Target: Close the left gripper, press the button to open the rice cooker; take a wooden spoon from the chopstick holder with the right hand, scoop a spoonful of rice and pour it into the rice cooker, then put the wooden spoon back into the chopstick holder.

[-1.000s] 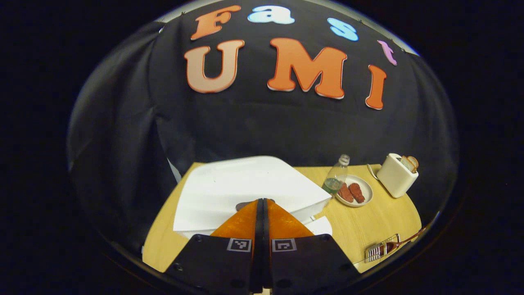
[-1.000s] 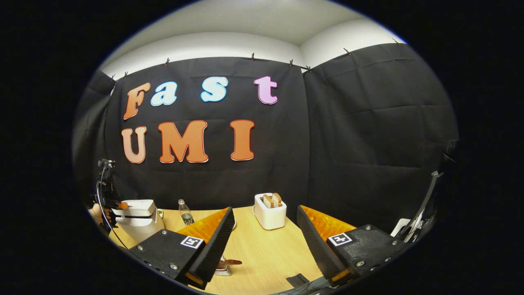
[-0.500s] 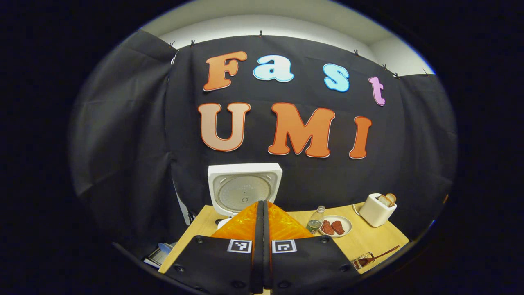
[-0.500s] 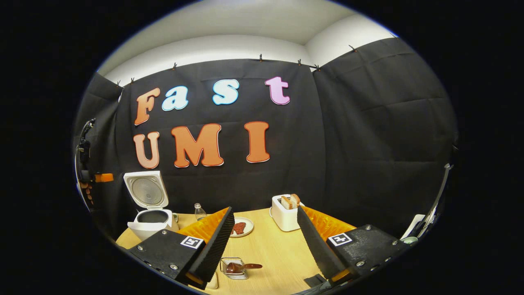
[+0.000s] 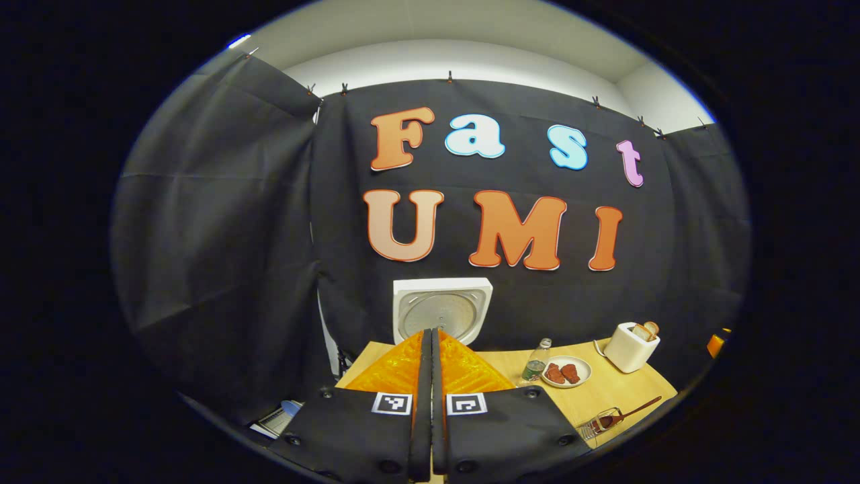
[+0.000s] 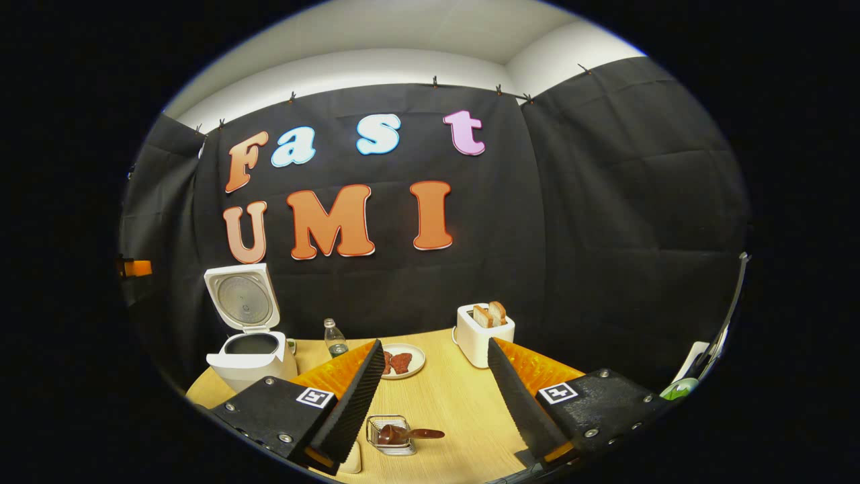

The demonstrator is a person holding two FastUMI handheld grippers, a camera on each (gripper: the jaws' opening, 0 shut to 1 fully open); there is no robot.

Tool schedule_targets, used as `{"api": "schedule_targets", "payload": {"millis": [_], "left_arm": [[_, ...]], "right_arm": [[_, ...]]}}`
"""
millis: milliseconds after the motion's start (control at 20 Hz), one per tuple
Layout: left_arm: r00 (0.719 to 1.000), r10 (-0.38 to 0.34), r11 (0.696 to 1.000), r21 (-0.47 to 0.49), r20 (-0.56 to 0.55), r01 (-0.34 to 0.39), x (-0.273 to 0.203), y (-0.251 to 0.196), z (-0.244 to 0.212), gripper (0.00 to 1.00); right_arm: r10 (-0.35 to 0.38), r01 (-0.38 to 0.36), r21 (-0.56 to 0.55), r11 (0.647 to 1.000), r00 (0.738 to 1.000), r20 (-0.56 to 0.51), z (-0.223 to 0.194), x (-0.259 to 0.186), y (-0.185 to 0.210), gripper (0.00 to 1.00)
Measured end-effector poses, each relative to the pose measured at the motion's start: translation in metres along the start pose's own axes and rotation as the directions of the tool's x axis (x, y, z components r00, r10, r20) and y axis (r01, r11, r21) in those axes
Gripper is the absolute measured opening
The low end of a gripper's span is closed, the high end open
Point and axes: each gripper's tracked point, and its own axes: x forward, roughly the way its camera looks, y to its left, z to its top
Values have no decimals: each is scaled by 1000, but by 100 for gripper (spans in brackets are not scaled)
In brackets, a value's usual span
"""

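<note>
So the rice cooker point(image 6: 250, 339) stands lid-up at the table's far left; my left gripper point(image 5: 430, 359) is clenched empty, my right gripper point(image 6: 433, 376) gapes above the wooden spoon point(image 6: 406, 434) — seemingly lying in its wire holder point(image 6: 388, 435) — ready to grab.

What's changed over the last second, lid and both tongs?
The rice cooker lid, shut a second ago, now stands fully open. The left tongs, still shut, pulled back and up from the button. The right tongs stayed open and empty, edging toward the chopstick holder. The wooden spoon, toaster and plate haven't moved.
</note>
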Motion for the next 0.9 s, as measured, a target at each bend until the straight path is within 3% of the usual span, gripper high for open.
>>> {"api": "schedule_targets", "payload": {"millis": [100,200,400,550,600,750,900], "left_arm": [[1000,7,1000,-3,15,-7,-14,4,4,5],[999,14,1000,-7,29,-14,-23,10,6,34],[999,23,999,-37,38,-21,-40,19,9,32],[999,27,998,-56,44,-25,-48,26,5,71],[998,38,998,-55,47,-36,-50,32,3,70],[997,59,997,-48,56,-56,-58,40,0,100],[994,97,995,-19,56,-96,-65,56,-5,100]], "right_arm": [[-8,9,28,1000,999,-34,-21,4,-3,95],[-20,24,47,999,997,-75,-44,6,-6,95],[-47,57,64,996,988,-147,-87,10,-12,95],[-52,70,90,993,980,-194,-114,14,-10,95],[-54,76,97,992,976,-209,-123,15,-10,95],[-49,82,116,990,964,-260,-149,21,-3,95],[-29,78,151,986,953,-302,-173,26,5,95]]}}
